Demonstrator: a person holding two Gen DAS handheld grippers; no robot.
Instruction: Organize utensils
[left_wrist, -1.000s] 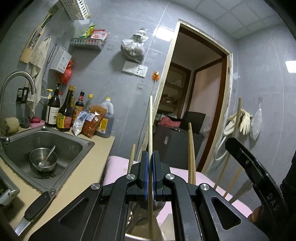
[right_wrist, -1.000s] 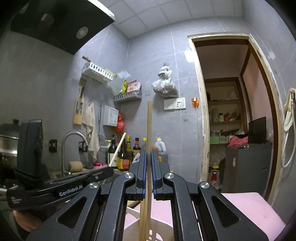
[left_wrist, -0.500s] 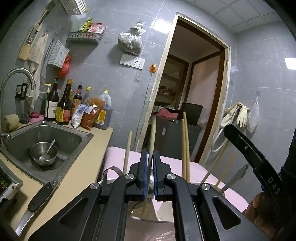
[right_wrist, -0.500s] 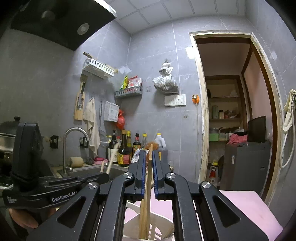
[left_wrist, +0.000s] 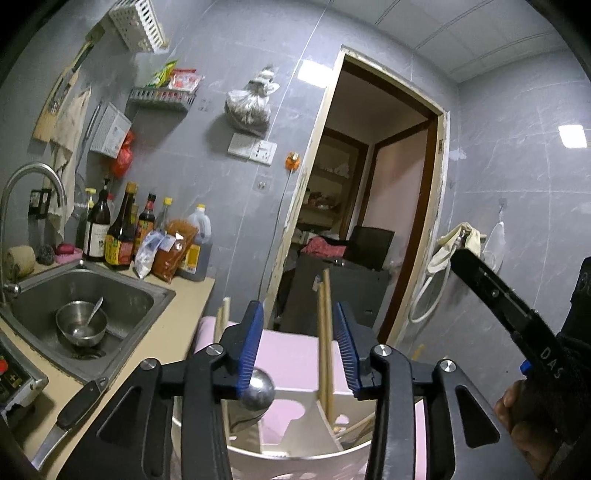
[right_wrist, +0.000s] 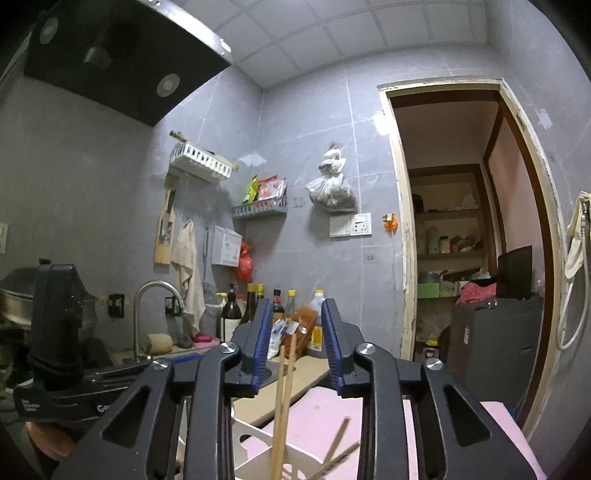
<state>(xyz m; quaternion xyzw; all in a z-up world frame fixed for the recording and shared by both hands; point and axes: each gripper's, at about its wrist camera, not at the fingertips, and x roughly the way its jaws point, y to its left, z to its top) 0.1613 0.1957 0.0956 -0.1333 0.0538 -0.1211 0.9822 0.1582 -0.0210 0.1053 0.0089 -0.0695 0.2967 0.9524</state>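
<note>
Both pairs of fingers have sprung wide apart since a second ago, letting go; the chopsticks (right_wrist: 282, 402) now stand in the white holder (left_wrist: 295, 439). Light, stiff, slippery sticks; best pinched mid-shaft.

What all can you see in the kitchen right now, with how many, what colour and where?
Chopsticks: several, wooden, standing in the holder.
Utensil holder: one, white, below both grippers.
Bowl: one, steel, in the sink, spoon inside.
Sink: one, steel, left counter.
Bottles: several, dark, behind the sink.
Knife: one, black handle, counter edge.
Left gripper: black, blue pads, open.
Right gripper: black, blue pads, open.
</note>
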